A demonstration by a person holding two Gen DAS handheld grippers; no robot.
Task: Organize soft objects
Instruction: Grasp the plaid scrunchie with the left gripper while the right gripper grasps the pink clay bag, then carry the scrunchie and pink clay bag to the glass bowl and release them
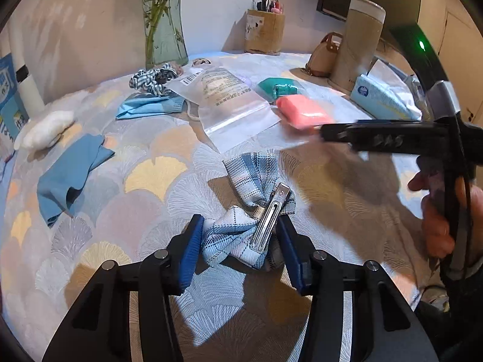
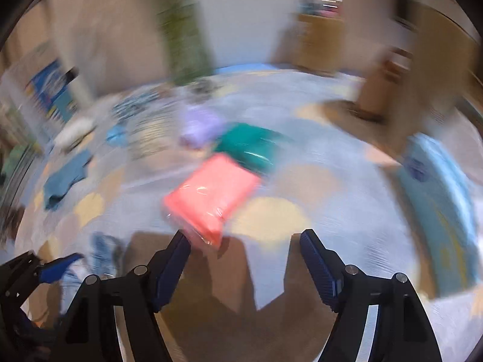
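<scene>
The left gripper (image 1: 238, 241) has black plastic arms with round silver bolts at the joints and two blue ribbed pads (image 1: 190, 255) (like rubber strips). The right gripper (image 2: 244, 259) looks the same, with dark blue pads (image 2: 320, 268). From the side, it is a black bar with raised letters, too blurry to read.

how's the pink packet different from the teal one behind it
The pink packet is coral and lies nearer; the teal packet is green-blue and lies farther back. The pink one looks flat and rectangular; the teal one looks bunched and creased. Both are soft, plastic-wrapped packets lying close together on the patterned cloth.
</scene>
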